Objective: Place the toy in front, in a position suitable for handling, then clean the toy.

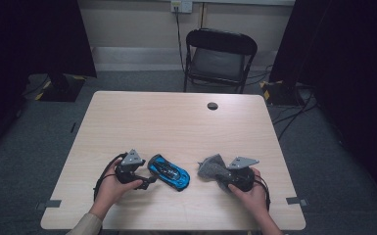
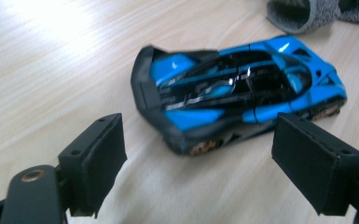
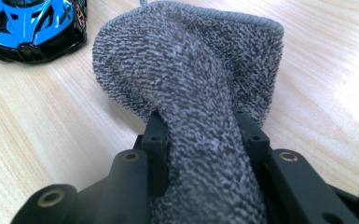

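Taking the blue toy sports car (image 1: pixel 169 172) as the landmark, and starting on its left: the left gripper (image 1: pixel 149 182) is sitting just beside the car's rear, touching the table (image 1: pixel 166 117) near its front edge. In the left gripper view its jaws are standing wide apart with nothing between them, the car (image 2: pixel 235 95) lying just ahead of the pads (image 2: pixel 103 158), apart from both. The car is resting on its wheels, angled across the wood, nose pointing away toward the right.

The step in hand looks like taking hold of the car so it can be wiped. To do it well, the left gripper is probably best brought forward until both pads are flanking the car's flat sides behind the rear wheel, then closed squarely; a skewed grip on the sloped tail could squirt the car out.

To the right of the car, well apart from it, the right gripper (image 1: pixel 221 180) is clamping a grey knitted cloth (image 1: pixel 214 168). In the right gripper view the jaws are pinched nearly together on a fold of the cloth (image 3: pixel 186 84), whose loose end is bulging forward, with the car's nose (image 3: pixel 32 25) beyond it.

No containers are standing on the table, so nothing is being held in one. Far beyond the car, a black folding chair (image 1: pixel 219 58) is standing behind the table.
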Motion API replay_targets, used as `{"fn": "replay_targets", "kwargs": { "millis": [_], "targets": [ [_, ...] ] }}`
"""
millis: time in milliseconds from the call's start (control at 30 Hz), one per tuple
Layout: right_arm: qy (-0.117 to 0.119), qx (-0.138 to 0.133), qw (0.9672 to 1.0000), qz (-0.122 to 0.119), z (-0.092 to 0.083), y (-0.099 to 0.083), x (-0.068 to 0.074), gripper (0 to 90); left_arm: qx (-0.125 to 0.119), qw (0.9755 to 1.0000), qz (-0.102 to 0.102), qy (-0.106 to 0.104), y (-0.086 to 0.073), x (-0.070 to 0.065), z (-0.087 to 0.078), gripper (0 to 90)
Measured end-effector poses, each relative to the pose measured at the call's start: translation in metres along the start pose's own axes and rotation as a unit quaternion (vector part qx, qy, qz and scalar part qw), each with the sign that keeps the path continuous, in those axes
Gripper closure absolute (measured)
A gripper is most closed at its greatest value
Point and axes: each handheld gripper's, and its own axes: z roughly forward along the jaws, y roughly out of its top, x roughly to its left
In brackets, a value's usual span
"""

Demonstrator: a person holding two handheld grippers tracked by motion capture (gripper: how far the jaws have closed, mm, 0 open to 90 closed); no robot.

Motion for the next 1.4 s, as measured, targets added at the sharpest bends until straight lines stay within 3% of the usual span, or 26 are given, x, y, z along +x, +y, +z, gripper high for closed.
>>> {"fn": "replay_targets", "kwargs": {
  "millis": [167,300,367,500,767,1200,1400],
  "targets": [
    [-0.006,0.014,0.9998,-0.012,0.000,0.004,0.002,63.5,0.007,1.0000,0.002,-0.003,-0.009,-0.001,0.001,17.3],
    [-0.007,0.021,0.9997,-0.013,0.000,0.006,0.002,63.7,0.021,0.9996,0.016,-0.002,-0.014,-0.002,0.006,17.3],
    [-0.010,0.023,0.9996,-0.016,0.000,0.008,0.003,64.4,0.021,0.9993,0.030,0.000,-0.015,-0.003,0.008,16.1],
    [-0.008,0.029,0.9994,-0.018,-0.001,0.012,0.003,65.3,0.023,0.9990,0.037,0.001,-0.015,-0.003,0.008,16.1],
    [-0.008,0.027,0.9995,-0.014,-0.004,0.025,0.002,65.8,0.025,0.9989,0.039,0.002,-0.015,-0.003,0.008,15.2],
    [0.004,-0.006,0.9998,-0.017,-0.011,0.069,0.011,65.9,0.024,0.9989,0.040,0.003,-0.015,-0.004,0.008,15.1],
    [0.029,-0.027,0.9989,-0.024,0.002,0.101,0.031,65.8,0.011,0.9992,0.038,0.006,-0.012,-0.002,0.010,17.6]
  ]
}}
